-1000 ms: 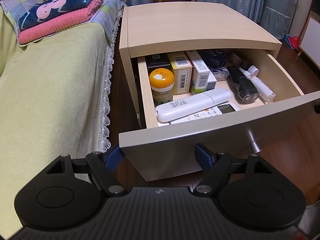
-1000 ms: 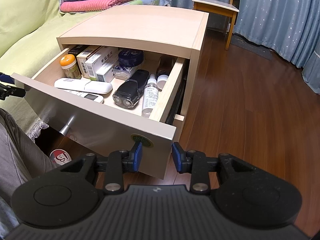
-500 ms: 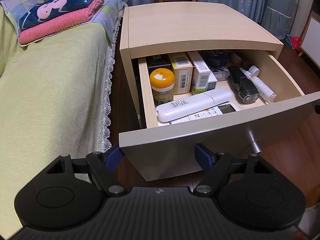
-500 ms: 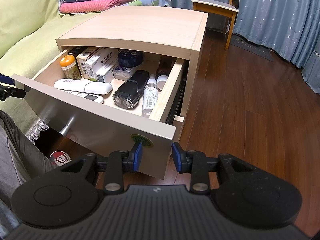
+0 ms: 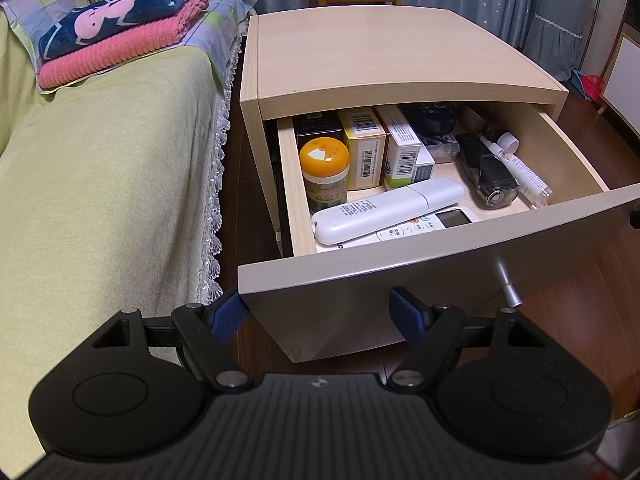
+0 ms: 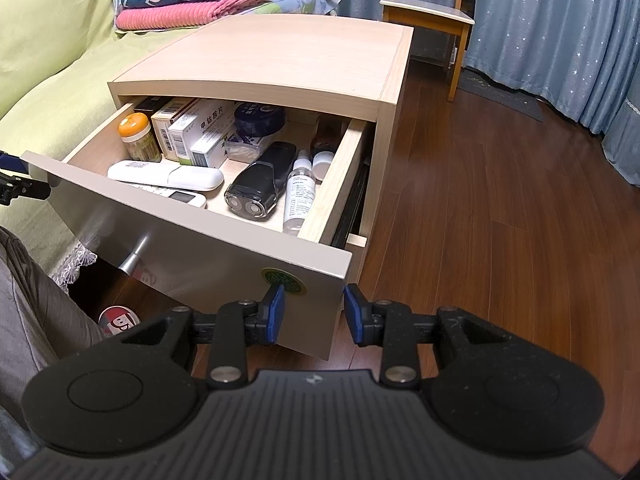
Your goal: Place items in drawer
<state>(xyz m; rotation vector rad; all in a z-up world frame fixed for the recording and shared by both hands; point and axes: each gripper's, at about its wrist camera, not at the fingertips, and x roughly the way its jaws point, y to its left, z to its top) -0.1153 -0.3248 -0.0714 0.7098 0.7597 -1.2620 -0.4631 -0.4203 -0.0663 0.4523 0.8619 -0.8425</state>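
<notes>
Drawer [image 5: 460, 256] of the pale wood nightstand [image 5: 384, 52] stands pulled out in the left wrist view, its grey front panel just ahead of the left gripper [image 5: 320, 312]. The jaws are spread wide and hold nothing; the left blue pad [image 5: 228, 314] sits at the panel's left corner, though whether it touches is unclear. Inside, an orange-lidded jar [image 5: 324, 168] stands upright at the left wall, with medicine boxes [image 5: 380, 152] standing behind and beside it. A white remote [image 5: 388, 210] lies across a second remote with a display [image 5: 432, 224] near the front. A black electric shaver [image 5: 488, 172] lies to their right, a clear spray bottle [image 5: 520, 168] just beside it. A metal knob [image 5: 508, 288] sticks out of the front panel. To the left is a bed with a green cover [image 5: 104, 184] and folded blankets [image 5: 120, 36].

In the right wrist view, the right gripper [image 6: 314, 312] hangs at the drawer front's right corner, jaws apart by a modest gap, gripping nothing; the corner edge lies between the pads. A round green sticker [image 6: 282, 278] sits on the panel just above. The shaver [image 6: 258, 186] and spray bottle [image 6: 300, 192] lie side by side near the right wall. A wooden chair [image 6: 432, 8] stands by star-patterned curtains [image 6: 552, 32] on the dark wood floor [image 6: 500, 216]. A trouser leg [image 6: 36, 308] shows at the left edge.
</notes>
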